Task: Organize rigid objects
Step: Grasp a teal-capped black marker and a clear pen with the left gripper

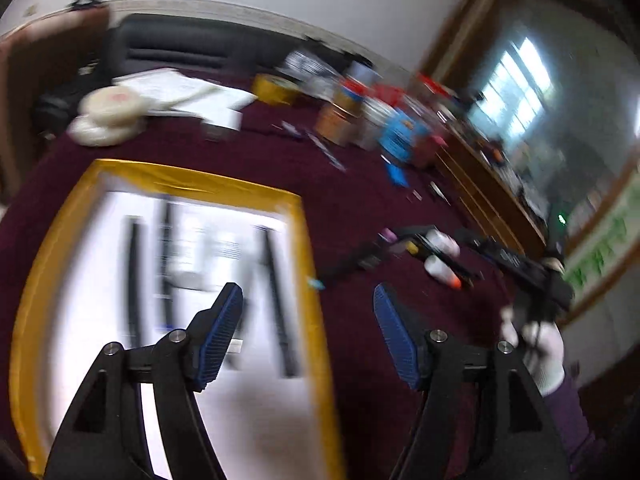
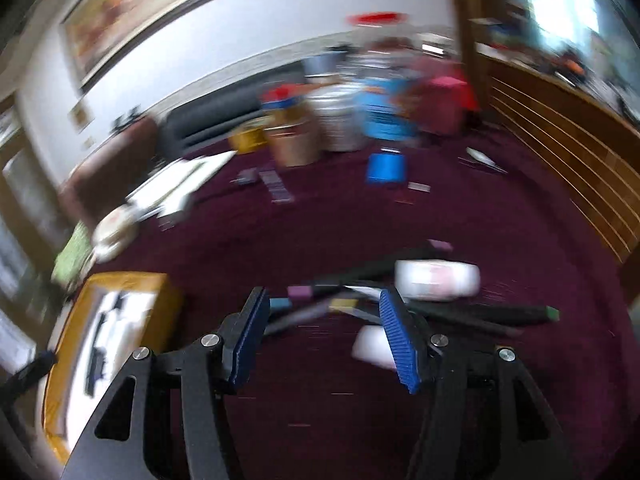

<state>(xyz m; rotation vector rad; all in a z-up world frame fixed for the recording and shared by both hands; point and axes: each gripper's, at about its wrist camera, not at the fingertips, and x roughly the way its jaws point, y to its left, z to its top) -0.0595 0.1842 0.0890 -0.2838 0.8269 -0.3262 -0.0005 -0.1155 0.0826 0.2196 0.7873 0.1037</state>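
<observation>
A white tray with a yellow rim (image 1: pixel 188 180) lies on the maroon cloth and holds several dark pens (image 1: pixel 276 300). My left gripper (image 1: pixel 306 292) is open over the tray's right rim, with nothing between its pads. To the right lies a pile of markers (image 1: pixel 400 248) with white bottles (image 1: pixel 442 240). In the right wrist view my right gripper (image 2: pixel 322 294) stands open just above that pile of markers (image 2: pixel 320 308), gripping nothing. A white bottle (image 2: pixel 436 280) lies behind its right finger. The tray (image 2: pixel 120 280) is at the lower left. Both views are blurred.
White tape rolls (image 1: pixel 112 108), papers (image 1: pixel 192 92), a yellow roll (image 1: pixel 276 88) and colourful containers (image 1: pixel 400 132) crowd the far side of the cloth. A blue box (image 2: pixel 386 168) sits mid-cloth. A wooden slatted ledge (image 2: pixel 560 152) runs along the right. A white-gloved hand (image 1: pixel 548 356) is at right.
</observation>
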